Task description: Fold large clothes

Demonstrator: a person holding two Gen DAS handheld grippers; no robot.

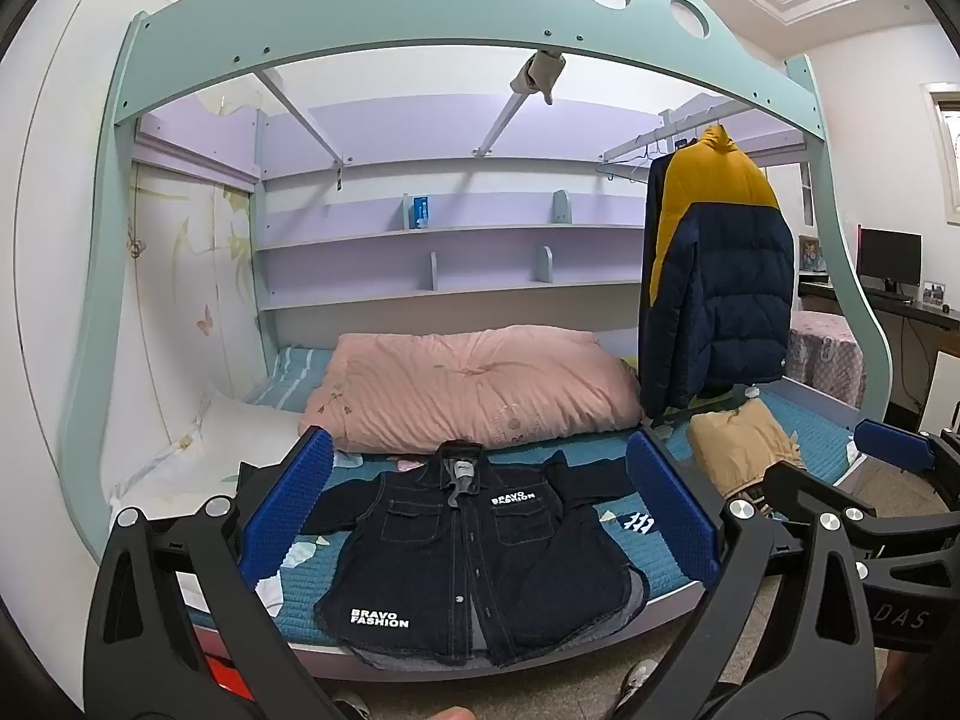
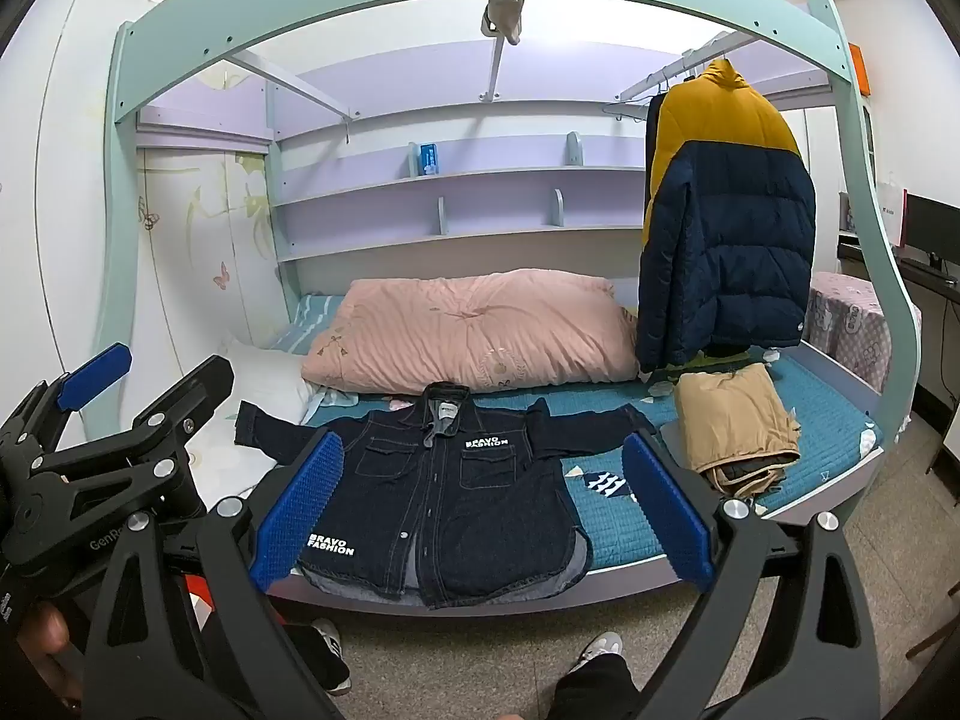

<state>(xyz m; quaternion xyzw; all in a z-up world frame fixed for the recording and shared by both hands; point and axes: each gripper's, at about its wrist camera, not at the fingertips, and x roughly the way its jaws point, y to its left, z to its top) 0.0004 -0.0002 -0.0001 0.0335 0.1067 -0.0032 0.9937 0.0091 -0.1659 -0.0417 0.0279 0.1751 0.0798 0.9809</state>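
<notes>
**One dark jacket laid flat on the bed, both grippers wide open above it**

A single dark denim jacket [image 1: 474, 546] is spread front-up near the front edge of the bed [image 1: 654, 558]. Its long axis runs from front to back of the bed: the collar is pointed toward the pink quilt [image 1: 474, 390], the hem toward the bed's front edge. Both sleeves are stretched out sideways. Two white "BRAVO FASHION" prints are seen on it, one at the chest and one near the hem.

One folded tan garment [image 1: 741, 450] is laid to the right of the jacket, apart from it. One yellow-and-navy padded coat [image 1: 714, 276] is hung from a rail above that end of the bed.

Two grippers are held in front of the bed. The jaws of the left gripper [image 1: 480, 516] are spread fully, with nothing gripped. The jaws of the right gripper [image 2: 480, 510] are likewise spread wide and empty; the jacket is merely framed between the blue pads. Two shoes are seen on the floor below.
</notes>
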